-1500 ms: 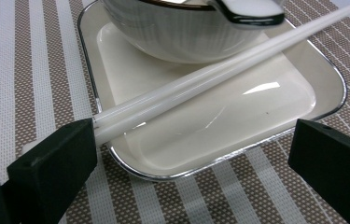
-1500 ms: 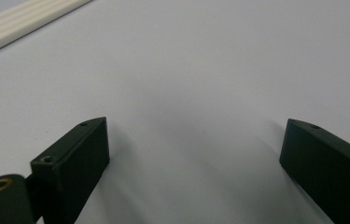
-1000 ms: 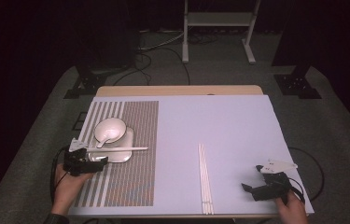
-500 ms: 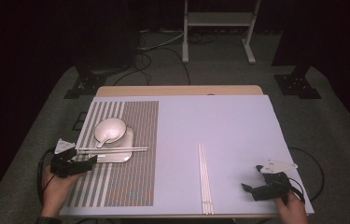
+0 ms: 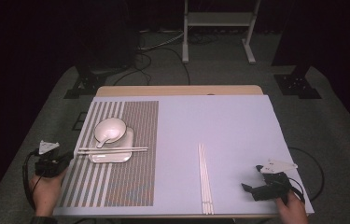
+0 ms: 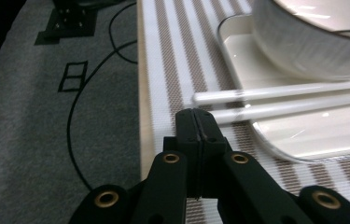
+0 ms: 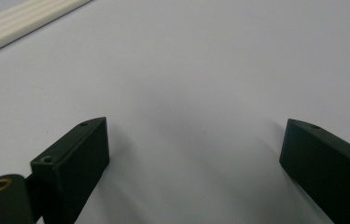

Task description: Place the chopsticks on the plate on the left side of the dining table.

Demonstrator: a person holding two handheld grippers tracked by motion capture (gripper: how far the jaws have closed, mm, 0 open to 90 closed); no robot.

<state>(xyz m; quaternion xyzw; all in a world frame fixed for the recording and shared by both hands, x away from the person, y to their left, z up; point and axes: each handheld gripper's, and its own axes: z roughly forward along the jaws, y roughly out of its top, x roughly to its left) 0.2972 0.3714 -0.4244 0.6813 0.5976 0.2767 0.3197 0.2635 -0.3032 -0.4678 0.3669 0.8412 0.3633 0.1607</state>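
the pair of white chopsticks (image 5: 113, 150) lies in the left half of the high view, its long axis running straight left to right across the near edge of a square white plate (image 5: 112, 148), with the left ends reaching out over the striped mat (image 5: 130, 154) toward the left gripper (image 5: 67, 161). in the left gripper view the same sticks (image 6: 294, 95) run from the middle out past the right edge, smooth, glossy and round in section, one resting just in front of the other. the left gripper (image 6: 195, 122) has just been closing and its black jaws now meet with nothing between them, their tips just short of the nearer stick's end; touching or not, i cannot tell. a round white bowl (image 5: 110, 129) with a thin dark rim sits on the plate, cut off at the upper right of the left gripper view. the mat is woven, in brown and white stripes. a second bundle of white sticks (image 5: 205, 177) lies lengthwise at the lower middle of the high view, on the smooth pale table cover (image 5: 219, 121). the right gripper (image 5: 252, 189), at the lower right, stands wide apart and empty over that cover
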